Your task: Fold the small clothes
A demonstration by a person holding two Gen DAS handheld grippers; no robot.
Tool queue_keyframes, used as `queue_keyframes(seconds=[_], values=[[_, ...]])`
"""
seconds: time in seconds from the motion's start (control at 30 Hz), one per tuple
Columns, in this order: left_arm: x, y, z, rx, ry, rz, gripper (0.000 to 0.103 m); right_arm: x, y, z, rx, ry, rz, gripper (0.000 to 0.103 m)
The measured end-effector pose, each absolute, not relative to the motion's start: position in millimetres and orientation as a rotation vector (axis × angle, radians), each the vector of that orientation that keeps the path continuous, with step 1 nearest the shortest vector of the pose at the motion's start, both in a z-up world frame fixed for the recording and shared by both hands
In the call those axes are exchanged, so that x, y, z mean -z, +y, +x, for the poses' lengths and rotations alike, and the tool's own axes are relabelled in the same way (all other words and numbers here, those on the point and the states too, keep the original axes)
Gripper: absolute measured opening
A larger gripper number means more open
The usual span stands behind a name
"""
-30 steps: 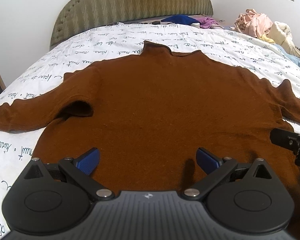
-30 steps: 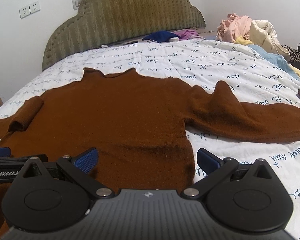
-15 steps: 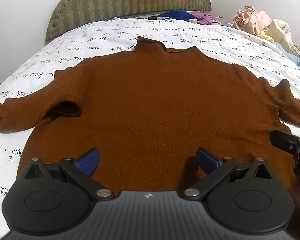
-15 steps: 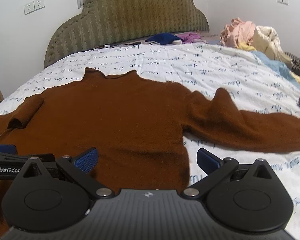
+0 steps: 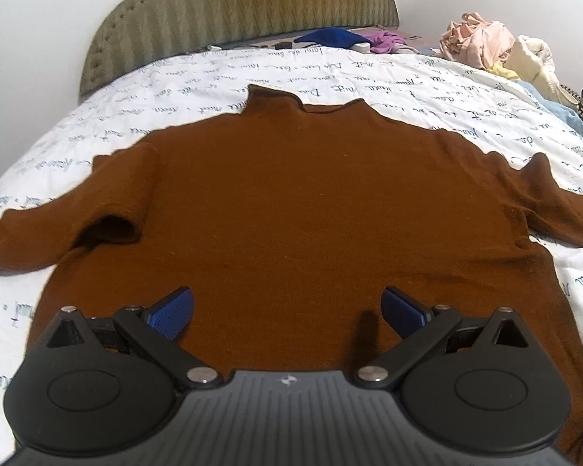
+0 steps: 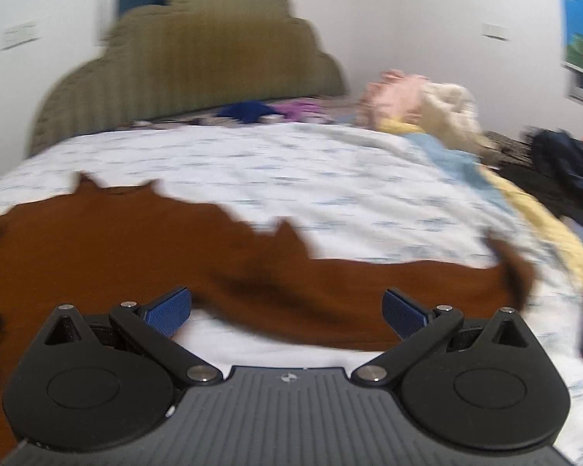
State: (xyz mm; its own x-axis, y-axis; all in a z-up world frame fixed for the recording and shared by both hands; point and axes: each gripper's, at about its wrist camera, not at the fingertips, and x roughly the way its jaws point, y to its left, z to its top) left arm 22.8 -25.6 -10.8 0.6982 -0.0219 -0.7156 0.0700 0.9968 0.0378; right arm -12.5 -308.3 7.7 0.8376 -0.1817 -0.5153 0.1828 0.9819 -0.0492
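1. a brown sweater (image 5: 291,209) lies spread flat, front up, on a bed covered by a white quilt (image 5: 427,89) printed with dark script; the sweater is the landmark for everything below.
2. its high collar (image 5: 276,97) points toward the green padded headboard (image 5: 237,11), and its hem lies nearest the camera.
3. the sleeve on the left of the sweater (image 5: 27,237) runs outward over the quilt, with a dark fold where it meets the body.
4. the sleeve on the right of the sweater (image 6: 388,291) also stretches sideways; its cuff end (image 6: 517,272) curls up slightly.
5. the left gripper (image 5: 287,310) hovers over the sweater's lower body, its blue-padded fingers (image 5: 171,312) spread wide apart with only brown knit between them; whether the pads touch the cloth cannot be told.
6. the right gripper (image 6: 287,310) sits over the sweater's right sleeve, close to the armpit, fingers (image 6: 402,312) likewise wide apart and clamped on nothing; this view is blurred.
7. beyond the sweater's collar, at the foot of the headboard, lie a dark blue garment (image 5: 330,37) and a purple one (image 5: 384,40).
8. past the sweater's right shoulder, at the quilt's far edge, a heap of pink and cream clothes (image 5: 493,50) is piled, with pale blue and yellow cloth (image 6: 524,202) along the bed edge nearer the sleeve.
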Motion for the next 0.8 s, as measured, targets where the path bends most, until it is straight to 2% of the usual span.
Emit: queue_keyframes(seconds=[0.3, 0.5, 0.8], values=[[18.6, -32.0, 29.0, 0.055, 0.823, 0.081, 0.103, 8.7, -404.4, 10.3, 0.526, 0.544, -0.107, 0.103], [22.4, -32.3, 31.6, 0.048, 0.837, 0.09, 0.103, 27.5, -455.6, 41.8, 0.677, 0.619, -0.141, 0.103], [25.3, -34.1, 37.1, 0.049, 0.851, 0.087, 0.103, 15.7, -505.6, 17.7, 0.812, 0.567, -0.02, 0.103]])
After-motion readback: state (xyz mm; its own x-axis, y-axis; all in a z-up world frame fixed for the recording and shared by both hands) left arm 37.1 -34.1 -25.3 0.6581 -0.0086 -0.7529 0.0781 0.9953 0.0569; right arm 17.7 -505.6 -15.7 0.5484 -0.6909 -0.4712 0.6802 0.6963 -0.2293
